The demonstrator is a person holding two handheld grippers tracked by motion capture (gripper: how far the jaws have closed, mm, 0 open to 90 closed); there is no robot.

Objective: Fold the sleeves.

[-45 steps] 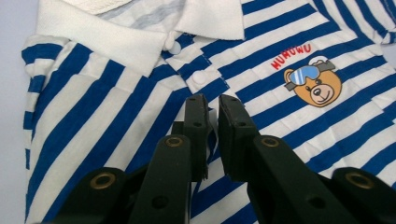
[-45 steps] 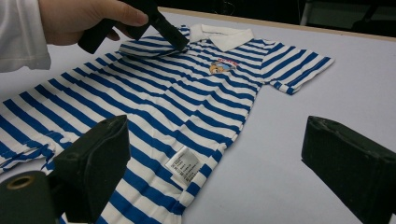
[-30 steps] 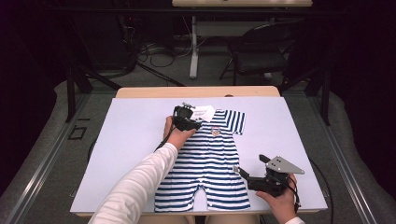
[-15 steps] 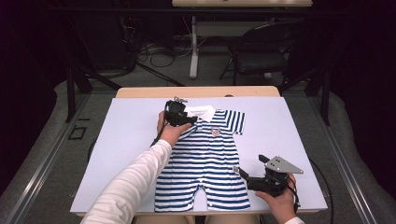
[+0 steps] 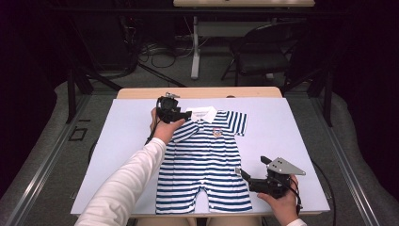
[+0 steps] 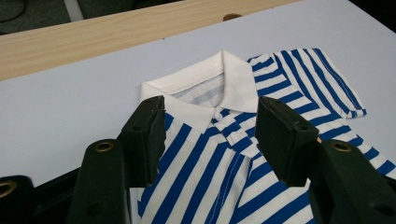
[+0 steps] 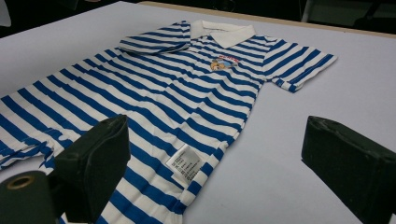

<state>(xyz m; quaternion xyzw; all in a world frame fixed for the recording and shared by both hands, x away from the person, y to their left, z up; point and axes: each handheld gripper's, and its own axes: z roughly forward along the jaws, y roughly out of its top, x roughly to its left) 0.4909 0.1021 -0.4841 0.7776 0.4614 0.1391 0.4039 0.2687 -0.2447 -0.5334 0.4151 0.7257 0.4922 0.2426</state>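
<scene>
Our left gripper [image 5: 181, 114], jaws released, hovers over the striped romper's [image 5: 204, 160] far-left shoulder; our right gripper [image 5: 245, 175], also released, sits by its near-right hem.

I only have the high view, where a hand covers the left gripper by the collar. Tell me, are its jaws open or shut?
Observer: Open. In the left gripper view, the left gripper stands with jaws apart over the striped romper, just below the white collar.
Operator: And the right gripper?
Observer: The right gripper is open too, its jaws apart at the romper's side hem.
Operator: Anything at that hem?
Observer: A white care label sticks out there, between the jaws.
</scene>
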